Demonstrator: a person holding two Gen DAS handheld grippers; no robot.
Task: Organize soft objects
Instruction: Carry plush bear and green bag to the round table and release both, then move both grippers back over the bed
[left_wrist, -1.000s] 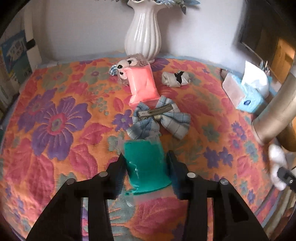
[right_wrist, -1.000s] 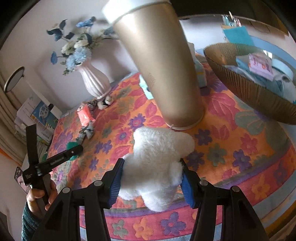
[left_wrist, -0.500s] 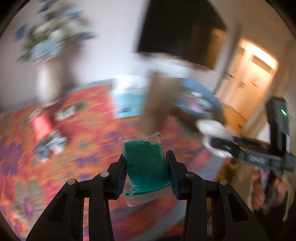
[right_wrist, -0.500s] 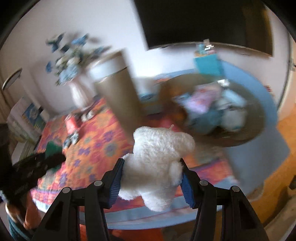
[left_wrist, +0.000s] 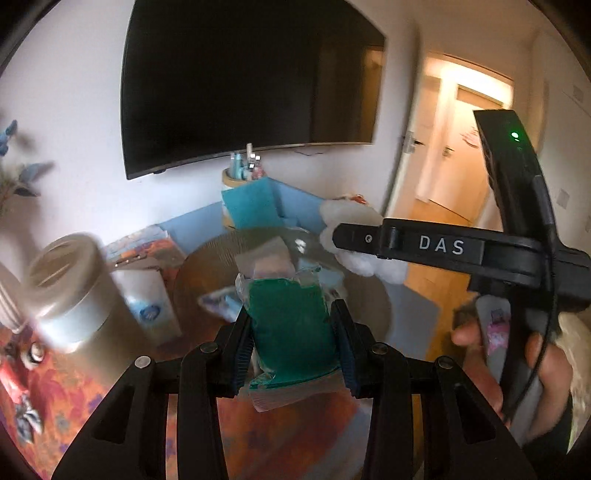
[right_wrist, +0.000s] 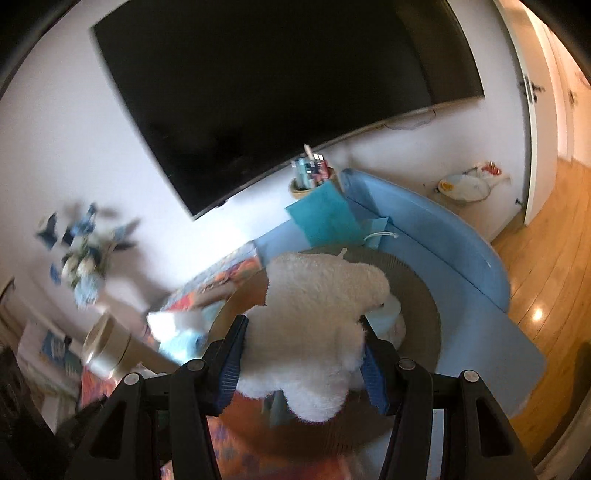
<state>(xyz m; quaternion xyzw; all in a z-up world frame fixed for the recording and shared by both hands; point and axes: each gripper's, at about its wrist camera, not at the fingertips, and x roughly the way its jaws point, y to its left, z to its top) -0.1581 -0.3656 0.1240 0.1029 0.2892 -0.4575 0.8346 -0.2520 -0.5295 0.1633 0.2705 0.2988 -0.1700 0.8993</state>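
**Both jaws full above the brown bowl**

The green packet (left_wrist: 291, 325) sits between my left gripper (left_wrist: 293, 341) pads, squeezed at both sides, its clear plastic edges sticking out above and below the grip. It hangs in the air over the round brown bowl (left_wrist: 192, 273), which already has a jumble of pale and pastel items inside; blur keeps me from naming them.

The white plush toy (right_wrist: 314, 332) fills my right gripper (right_wrist: 301, 356), the blue pads (right_wrist: 231, 365) pressed into its fur on either side. It too hangs over the bowl (right_wrist: 424, 302), hiding most of what lies in it.

My left camera gives what the right cannot: my own right gripper (left_wrist: 354, 236) from the side, a black bar lettered DAS reaching in with the plush (left_wrist: 358, 218) at its tip, and the hand (left_wrist: 517, 365) wrapped round its handle. It also shows a gold cylinder with a pale lid (left_wrist: 66, 291) and a tissue pack (left_wrist: 147, 306) at the bowl's left, on the flowered cloth (left_wrist: 44, 398).

My right camera shows more of the room beyond: the light-blue table edge (right_wrist: 461, 251) curving behind the bowl, a teal cloth (right_wrist: 325, 218), a cup of pens (right_wrist: 310, 177) below the dark wall screen (right_wrist: 277, 96), blurred blue flowers (right_wrist: 81, 251) at left, and wooden floor (right_wrist: 546, 280) at right.
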